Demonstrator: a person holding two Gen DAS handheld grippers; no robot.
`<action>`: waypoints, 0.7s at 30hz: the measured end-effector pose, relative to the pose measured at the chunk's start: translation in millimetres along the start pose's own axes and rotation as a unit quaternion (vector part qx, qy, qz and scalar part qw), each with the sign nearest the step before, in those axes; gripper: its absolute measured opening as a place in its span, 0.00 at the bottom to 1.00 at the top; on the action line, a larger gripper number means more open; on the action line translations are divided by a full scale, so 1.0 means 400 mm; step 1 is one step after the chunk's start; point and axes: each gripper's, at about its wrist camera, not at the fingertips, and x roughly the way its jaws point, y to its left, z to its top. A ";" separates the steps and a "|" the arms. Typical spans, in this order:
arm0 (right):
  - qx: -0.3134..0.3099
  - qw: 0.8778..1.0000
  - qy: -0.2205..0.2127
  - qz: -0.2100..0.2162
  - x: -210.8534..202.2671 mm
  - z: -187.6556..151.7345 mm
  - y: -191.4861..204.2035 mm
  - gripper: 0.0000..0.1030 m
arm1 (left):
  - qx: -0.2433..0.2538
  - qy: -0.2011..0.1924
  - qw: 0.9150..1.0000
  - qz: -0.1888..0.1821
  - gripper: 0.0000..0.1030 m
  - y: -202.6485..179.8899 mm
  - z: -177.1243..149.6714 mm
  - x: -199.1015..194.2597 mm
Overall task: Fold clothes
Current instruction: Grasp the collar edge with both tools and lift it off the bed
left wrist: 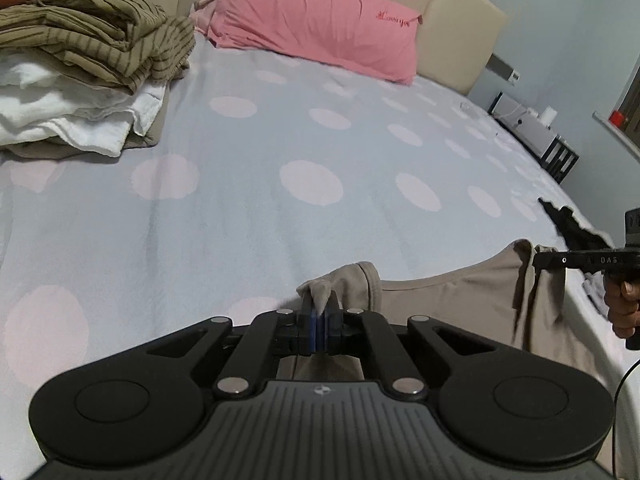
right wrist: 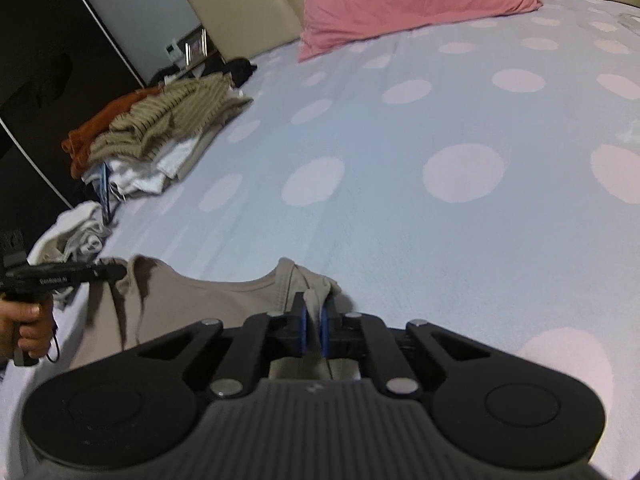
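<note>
Beige top (left wrist: 460,300) between two pinching claws: left claw (left wrist: 319,322), right claw (right wrist: 314,330).

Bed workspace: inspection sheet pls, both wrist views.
Surface: polka-dot bedspread, mostly bare.
Job's things: beige top at the near edge, held up by its two shoulders.
Clutter: clothes pile with a striped garment on top; pink pillow; dark garment at the bed edge.
Grippers: left claw shut on the top; right claw shut on it too.
Cables: thin cord hanging by the left hand.
Surroundings: padded headboard; low shelf.
</note>
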 end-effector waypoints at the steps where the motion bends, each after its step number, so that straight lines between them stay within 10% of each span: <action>1: 0.001 1.000 -0.005 0.002 -0.014 -0.002 0.006 0.07 | -0.002 -0.005 1.000 -0.004 0.01 -0.002 -0.001 -0.014; 21: 0.022 0.997 -0.057 0.051 -0.383 -0.183 0.182 0.07 | 0.025 -0.062 0.994 -0.085 0.01 -0.118 -0.183 -0.337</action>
